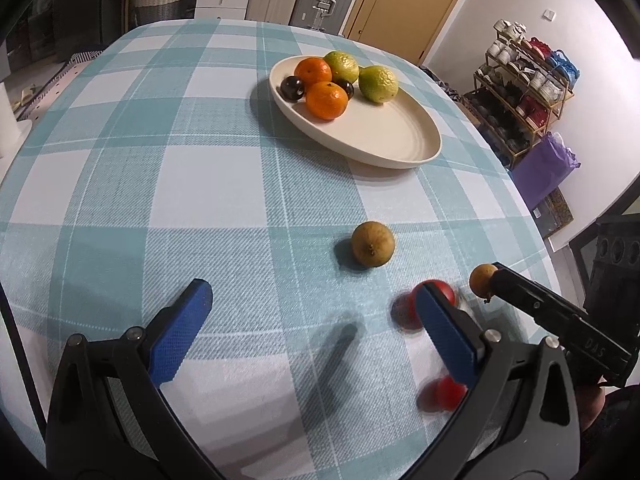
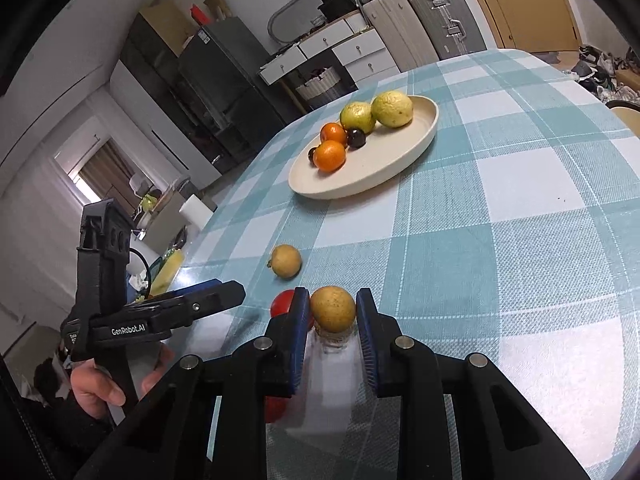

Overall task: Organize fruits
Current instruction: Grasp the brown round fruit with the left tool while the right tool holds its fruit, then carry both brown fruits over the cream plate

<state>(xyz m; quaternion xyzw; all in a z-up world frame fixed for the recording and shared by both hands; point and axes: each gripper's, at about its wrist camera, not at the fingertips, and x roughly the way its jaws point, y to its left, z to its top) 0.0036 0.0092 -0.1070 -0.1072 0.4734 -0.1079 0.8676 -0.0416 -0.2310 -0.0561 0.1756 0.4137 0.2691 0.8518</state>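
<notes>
Your left gripper (image 1: 312, 312) is hovering wide open and empty over the checked table (image 1: 224, 184), with one brown longan (image 1: 373, 244) lying just beyond it. Your right gripper (image 2: 333, 312) is pinching a second longan (image 2: 333, 309) between its blue pads, red fruits (image 2: 283, 303) beside it. The cream plate (image 2: 400, 168) is sitting farther back, carrying oranges, limes and dark fruits.

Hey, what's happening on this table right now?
A person is sorting fruit with two handheld grippers. The right gripper is shut on a small brown fruit. The left gripper hangs open and empty above the checked tablecloth. Another brown fruit and some red ones lie loose on the cloth. The cream plate already holds oranges, green citrus and dark fruits.
</notes>
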